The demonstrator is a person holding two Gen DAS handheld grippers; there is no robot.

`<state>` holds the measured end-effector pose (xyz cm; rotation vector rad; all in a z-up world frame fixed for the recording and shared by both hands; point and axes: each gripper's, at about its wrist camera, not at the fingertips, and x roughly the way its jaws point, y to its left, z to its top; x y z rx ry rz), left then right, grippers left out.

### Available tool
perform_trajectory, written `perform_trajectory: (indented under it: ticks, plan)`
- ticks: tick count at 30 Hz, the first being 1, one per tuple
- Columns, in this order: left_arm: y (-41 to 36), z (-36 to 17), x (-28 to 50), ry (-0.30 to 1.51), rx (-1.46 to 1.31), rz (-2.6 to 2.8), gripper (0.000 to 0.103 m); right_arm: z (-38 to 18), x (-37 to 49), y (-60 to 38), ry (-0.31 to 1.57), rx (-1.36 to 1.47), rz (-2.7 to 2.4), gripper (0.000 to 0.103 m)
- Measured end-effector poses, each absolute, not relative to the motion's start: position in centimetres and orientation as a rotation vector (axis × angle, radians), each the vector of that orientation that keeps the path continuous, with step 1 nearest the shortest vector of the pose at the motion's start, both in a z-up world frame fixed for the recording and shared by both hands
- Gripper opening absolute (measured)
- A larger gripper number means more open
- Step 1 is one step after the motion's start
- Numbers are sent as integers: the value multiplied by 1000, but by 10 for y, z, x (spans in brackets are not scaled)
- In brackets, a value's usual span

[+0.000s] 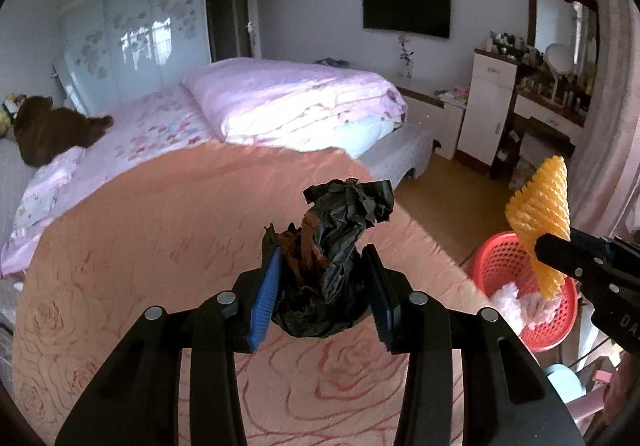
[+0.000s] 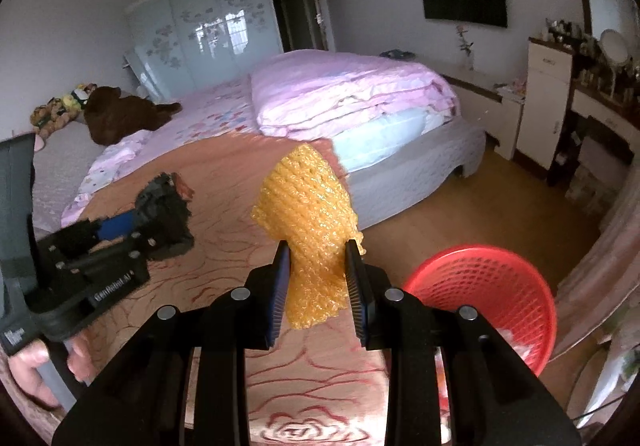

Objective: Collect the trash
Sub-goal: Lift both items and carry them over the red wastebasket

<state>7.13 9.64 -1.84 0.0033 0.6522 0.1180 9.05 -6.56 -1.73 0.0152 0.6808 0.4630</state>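
My left gripper (image 1: pixel 322 272) is shut on a crumpled black plastic bag (image 1: pixel 334 246) and holds it above the orange rose-patterned bedspread (image 1: pixel 160 246). My right gripper (image 2: pixel 316 270) is shut on a yellow foam net sleeve (image 2: pixel 310 213). In the left wrist view the sleeve (image 1: pixel 540 205) hangs over the red mesh basket (image 1: pixel 504 258), which holds white stuffing (image 1: pixel 512 302). In the right wrist view the basket (image 2: pixel 488 286) sits just right of the sleeve, beside the bed, and the left gripper (image 2: pixel 132 226) with the black bag (image 2: pixel 164 201) is at the left.
The bed carries a folded pink duvet (image 1: pixel 288 101) and a brown plush toy (image 1: pixel 52 125). White cabinets (image 1: pixel 484 105), a cluttered dresser (image 1: pixel 560 85) and wood floor (image 1: pixel 448 189) lie to the right. A curtain (image 1: pixel 612 165) hangs at the far right.
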Motion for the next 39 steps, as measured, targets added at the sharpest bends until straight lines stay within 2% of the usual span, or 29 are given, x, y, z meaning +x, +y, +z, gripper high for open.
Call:
perform_trajectory:
  ticks: [7, 20, 39]
  plan:
    - [63, -4, 88, 626, 36, 74, 40, -8, 93, -97, 658, 4, 398, 27]
    - [9, -11, 101, 643, 40, -15, 40, -25, 101, -154, 675, 70, 292, 27]
    - [-20, -27, 113, 684, 35, -124, 40, -33, 111, -175, 700, 101, 230, 27]
